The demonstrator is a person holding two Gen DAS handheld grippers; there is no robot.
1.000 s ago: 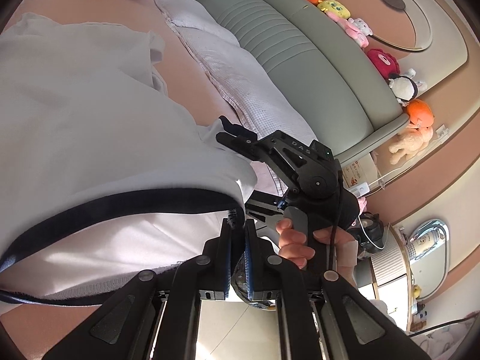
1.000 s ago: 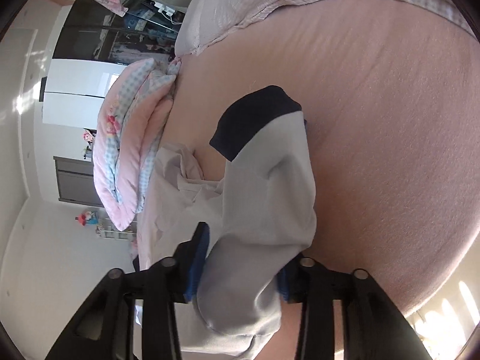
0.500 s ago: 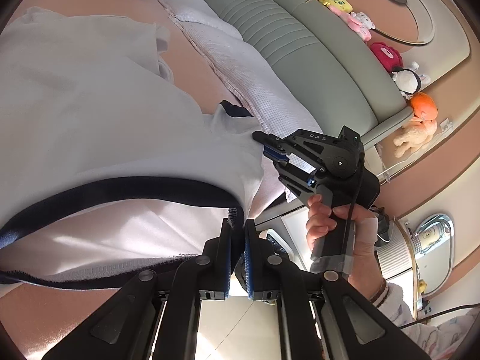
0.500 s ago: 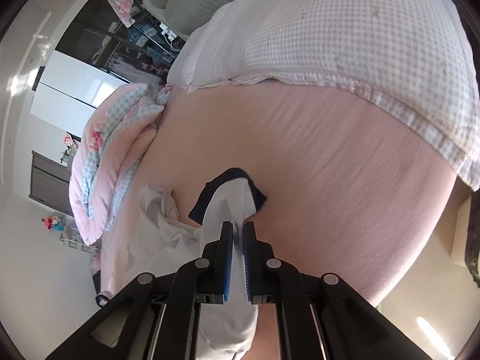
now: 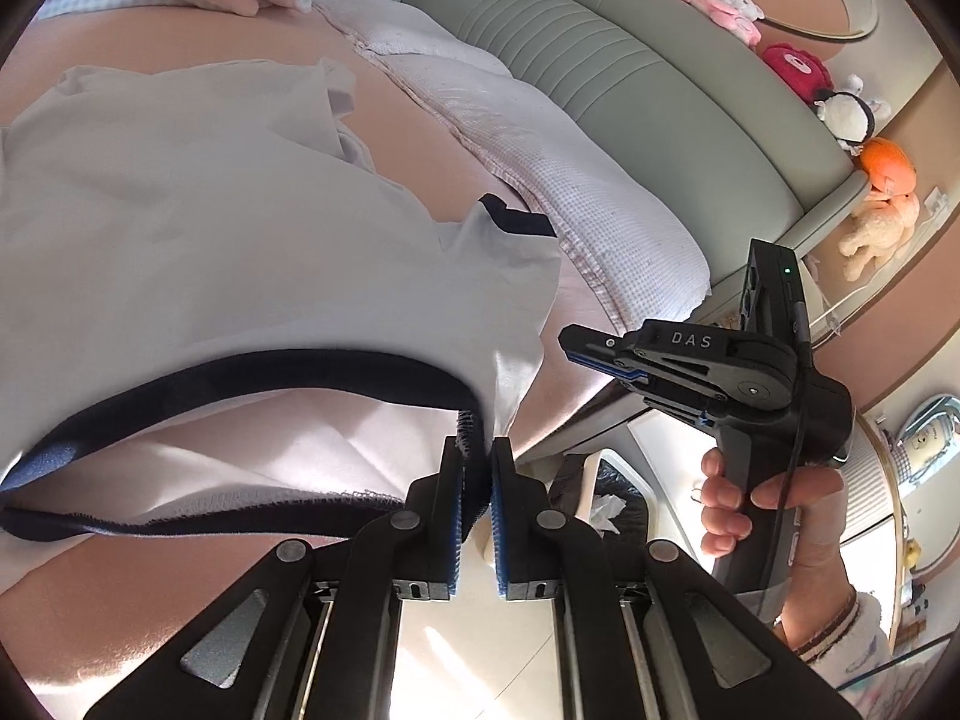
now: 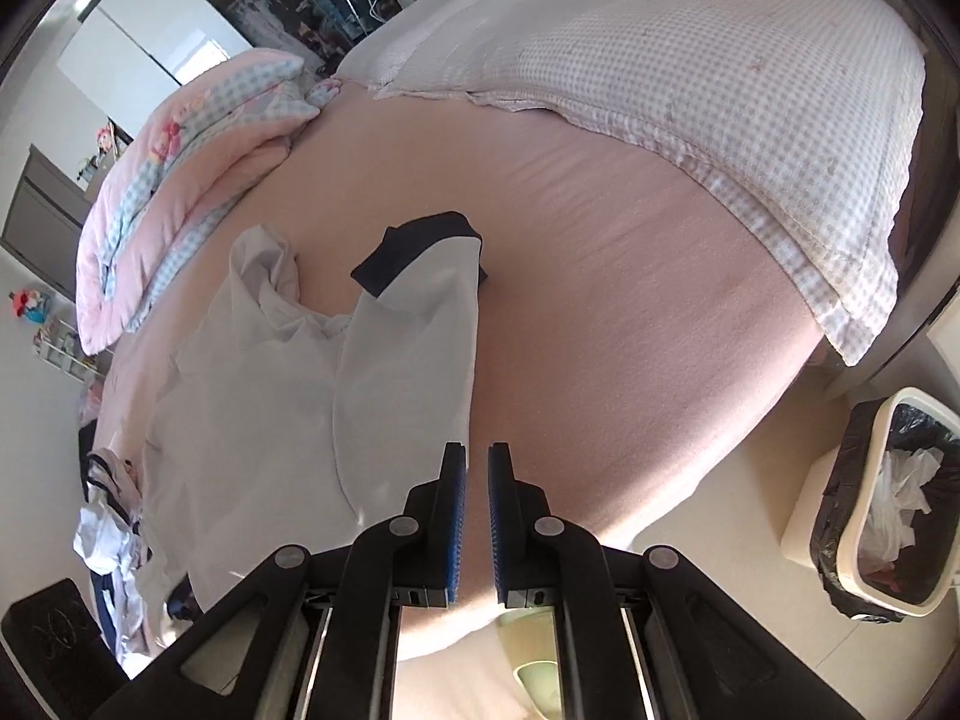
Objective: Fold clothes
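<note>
Plush toys (image 5: 786, 63) are lining the ledge behind a green padded headboard (image 5: 630, 84); a lined waste bin (image 6: 882, 498) is standing on the floor at the right, near the pink bed (image 6: 630, 312).

— How many plush toys (image 5: 798, 63) are counted along the ledge at the upper right of the left wrist view?

— About seven are counted.

— And otherwise?

— Two grippers, one white garment (image 6: 336, 384), and one lined bin (image 6: 876, 504) at lower right are counted.

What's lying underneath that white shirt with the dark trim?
The white shirt lies spread on the pink bedsheet, which shows all around it. Its sleeve is folded over the body. Whatever lies beneath the shirt's middle is covered, so it cannot be seen.
</note>
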